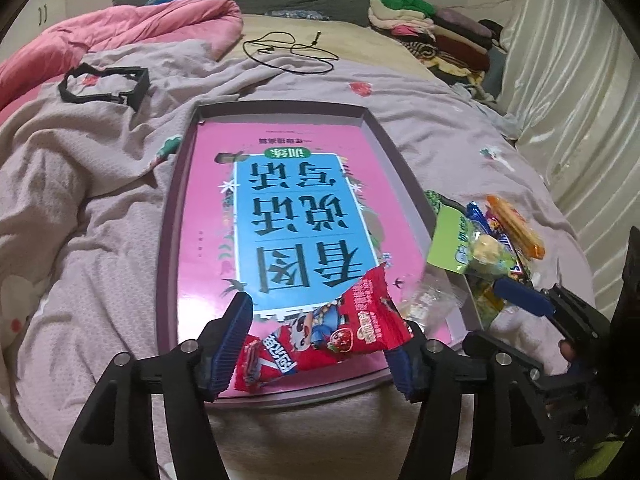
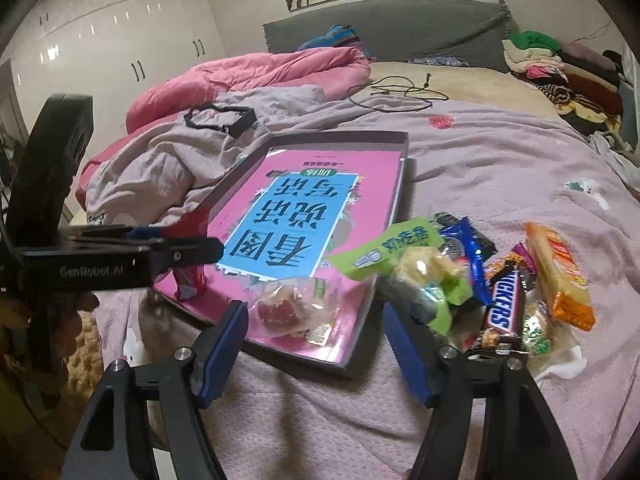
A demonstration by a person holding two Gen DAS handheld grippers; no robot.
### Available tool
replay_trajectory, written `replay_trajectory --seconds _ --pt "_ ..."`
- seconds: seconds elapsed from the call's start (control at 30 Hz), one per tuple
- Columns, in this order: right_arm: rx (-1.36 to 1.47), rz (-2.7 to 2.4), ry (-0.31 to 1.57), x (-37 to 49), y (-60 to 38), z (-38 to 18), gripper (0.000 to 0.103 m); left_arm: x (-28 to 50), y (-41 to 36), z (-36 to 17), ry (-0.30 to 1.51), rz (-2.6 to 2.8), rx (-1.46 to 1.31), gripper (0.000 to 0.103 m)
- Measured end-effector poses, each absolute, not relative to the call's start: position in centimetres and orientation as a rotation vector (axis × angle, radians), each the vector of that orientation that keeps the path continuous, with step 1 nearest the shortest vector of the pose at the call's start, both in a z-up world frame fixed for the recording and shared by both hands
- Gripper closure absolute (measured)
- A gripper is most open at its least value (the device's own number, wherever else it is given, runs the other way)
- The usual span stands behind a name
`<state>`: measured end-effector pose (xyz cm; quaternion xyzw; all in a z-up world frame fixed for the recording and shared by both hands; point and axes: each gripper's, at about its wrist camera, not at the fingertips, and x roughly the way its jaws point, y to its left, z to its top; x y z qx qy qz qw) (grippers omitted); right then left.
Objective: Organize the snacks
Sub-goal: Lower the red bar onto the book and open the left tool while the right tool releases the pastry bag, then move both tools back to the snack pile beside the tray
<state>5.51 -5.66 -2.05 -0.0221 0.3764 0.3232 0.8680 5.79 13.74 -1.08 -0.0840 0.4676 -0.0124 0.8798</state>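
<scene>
A shallow purple box (image 1: 280, 112) lined with a pink and blue book cover lies on the bed; it also shows in the right wrist view (image 2: 340, 138). My left gripper (image 1: 320, 340) is open, and a red snack packet (image 1: 332, 332) lies between its fingers at the box's near edge. My right gripper (image 2: 316, 340) is open and empty above the box's near corner, just behind a clear-wrapped candy (image 2: 288, 308) lying in the box. A pile of snacks (image 2: 500, 288) lies right of the box, with a green packet (image 2: 384, 248), a Snickers bar (image 2: 502, 304) and an orange packet (image 2: 560, 272).
The box sits on a lilac bedsheet (image 1: 100, 240) with a pink quilt (image 1: 132, 28) behind. A black plastic frame (image 1: 104, 84) and a black cable (image 1: 288, 46) lie farther back. Folded clothes (image 1: 432, 28) are stacked at the back right, beside a curtain (image 1: 568, 100).
</scene>
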Motion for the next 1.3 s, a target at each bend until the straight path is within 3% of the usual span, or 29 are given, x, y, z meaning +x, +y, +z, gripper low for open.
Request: replay_trajectory --seconds 0.47,1.3 --pt "-0.06 0.658 0.793 5.3 -6.0 -2.2 0.031 5.3 12.0 0.1 0.964 -0.087 -0.156 0.029" --pt "0.044 0.561 0.702 5.1 -11.5 0.4 0.024 5.2 10.5 3.3 0.893 -0.07 -0.199 0.024"
